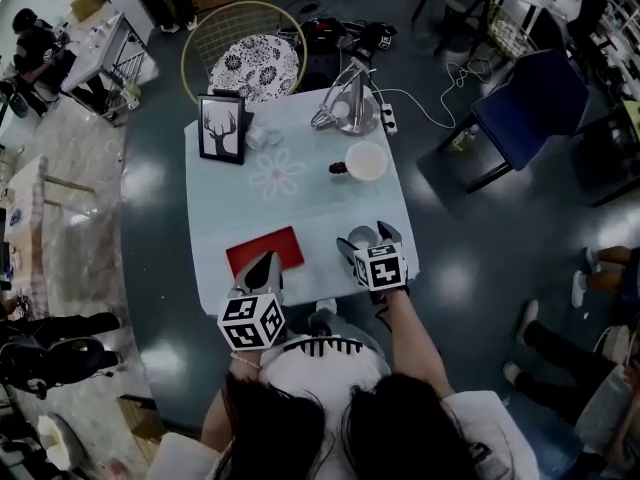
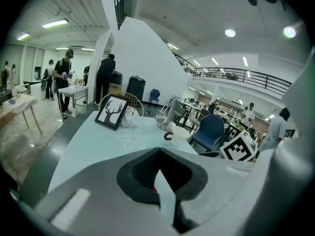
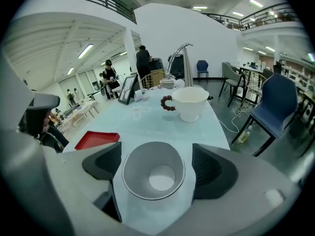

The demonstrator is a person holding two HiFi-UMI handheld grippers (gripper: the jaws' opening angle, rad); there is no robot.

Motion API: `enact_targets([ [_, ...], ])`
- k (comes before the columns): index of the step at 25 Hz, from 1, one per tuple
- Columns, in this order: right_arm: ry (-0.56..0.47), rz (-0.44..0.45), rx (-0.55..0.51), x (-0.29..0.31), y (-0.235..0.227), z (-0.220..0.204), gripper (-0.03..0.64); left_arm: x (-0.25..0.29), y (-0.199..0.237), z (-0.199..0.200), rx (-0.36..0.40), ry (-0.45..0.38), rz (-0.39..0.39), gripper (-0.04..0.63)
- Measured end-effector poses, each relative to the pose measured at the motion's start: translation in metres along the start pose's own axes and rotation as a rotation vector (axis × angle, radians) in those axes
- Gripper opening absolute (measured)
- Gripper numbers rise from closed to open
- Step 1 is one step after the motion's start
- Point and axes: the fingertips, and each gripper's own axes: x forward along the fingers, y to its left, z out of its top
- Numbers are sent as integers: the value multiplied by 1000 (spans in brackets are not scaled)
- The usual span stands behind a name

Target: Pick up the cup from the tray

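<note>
The right gripper (image 3: 156,155) sits low at the near edge of the worktop (image 1: 300,200) with its jaws spread wide on either side of the cup (image 3: 147,157), and neither jaw appears to press on it. The white cup stands upright on its own base on the bare worktop, just right of the tray (image 1: 262,249) and wholly off it. The left gripper (image 1: 267,265), its jaws together and nothing between them, hangs over the tray's near edge, with a sliver of red showing in its own view. Nothing can be seen on the part of the tray that is in view. By this evidence the main work looks done, as the cup is no longer on the tray. It is neither gripped nor lifted, however. What seems left is either for the right gripper to draw back from the cup or, if the cup is meant to end up held in the air, to close on it and raise it. Beyond the tray, toward the far right of the worktop, stands a mug (image 3: 190,102) with a beaded handle. A metal lamp (image 1: 346,104) is behind the mug. A frame (image 1: 221,128) with a deer print stands straight beyond the tray. All three are well apart from both grippers.
</note>
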Motion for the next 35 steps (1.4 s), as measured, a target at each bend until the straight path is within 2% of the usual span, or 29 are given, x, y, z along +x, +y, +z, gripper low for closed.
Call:
enact_targets([
  [4,-38,-13,-22,-11,-1,15,466,-1,-2,-2,-5,-2,-7,0],
  [8,-125,-24,14,-31,-1,39,470,-3,-3,0,-1,-7,-17,0],
  [12,-167,-28,34,-46,-1,51,472,-5,-5,0,-1,-15,-28,0],
  [17,-254,-87,-7,-73,8,73,472,-8,-5,2,-3,-31,-48,0],
  [20,-290,-77,-16,-83,18,81,472,-10,-5,5,-8,-47,-61,0],
  [23,-294,-57,-52,-88,29,86,472,-16,-9,17,-45,-92,-86,0],
  [26,-311,-34,-75,-93,42,92,471,-23,-13,30,-40,-132,-113,0],
  [27,-318,-30,-86,-96,47,93,463,-24,-15,31,-36,-138,-118,0],
  [32,-358,-43,-83,-114,54,95,311,-32,-17,29,-38,-155,-131,0],
  [35,-367,-63,-79,-122,54,90,280,-36,-18,26,-44,-161,-143,0],
])
